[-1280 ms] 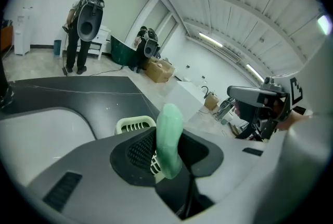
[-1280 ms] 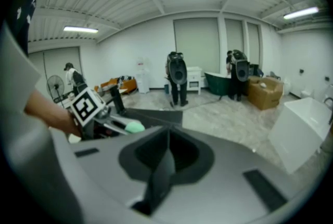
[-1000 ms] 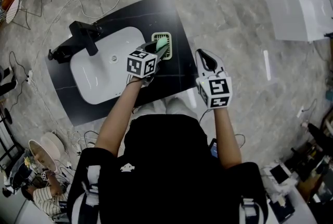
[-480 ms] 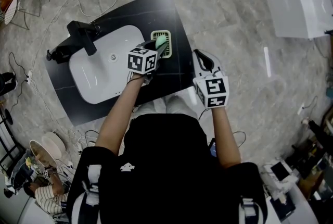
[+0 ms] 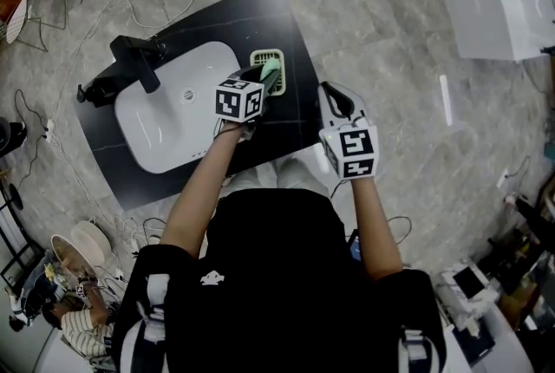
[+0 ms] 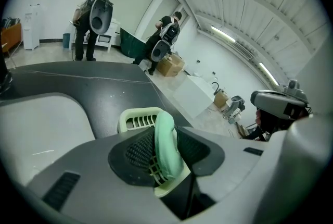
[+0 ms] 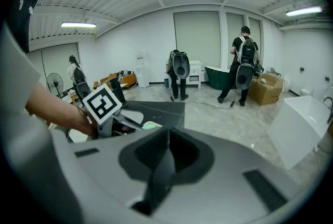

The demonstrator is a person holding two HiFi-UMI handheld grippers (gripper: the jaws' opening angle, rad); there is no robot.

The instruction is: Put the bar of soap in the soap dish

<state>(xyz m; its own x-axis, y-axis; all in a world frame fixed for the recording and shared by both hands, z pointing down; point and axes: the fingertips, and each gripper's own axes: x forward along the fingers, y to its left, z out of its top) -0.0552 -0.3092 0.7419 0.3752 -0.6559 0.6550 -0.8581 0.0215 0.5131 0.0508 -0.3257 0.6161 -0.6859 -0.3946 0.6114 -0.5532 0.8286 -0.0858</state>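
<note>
A pale green bar of soap (image 6: 164, 132) stands on edge between the pads of my left gripper (image 6: 166, 147), and its lower end is down in the light green slatted soap dish (image 6: 134, 115). The jaws have just been opening, but both pads still touch the bar. In the head view the left gripper (image 5: 267, 78) is over the soap dish (image 5: 257, 58) on the black counter, right of the basin. My right gripper (image 5: 336, 95) hangs off the counter's right edge, shut and empty, with its jaws (image 7: 164, 158) meeting in a line.
The black countertop (image 5: 260, 16) lies on a grey stone floor and holds a white basin (image 5: 169, 115) with a black faucet (image 5: 139, 59). Cables trail to the upper left. A white box (image 5: 494, 11) sits at the upper right. Several people with backpacks stand far off.
The left gripper has edged slightly toward the dish, with the soap still between its jaws. The right gripper has kept its place.
</note>
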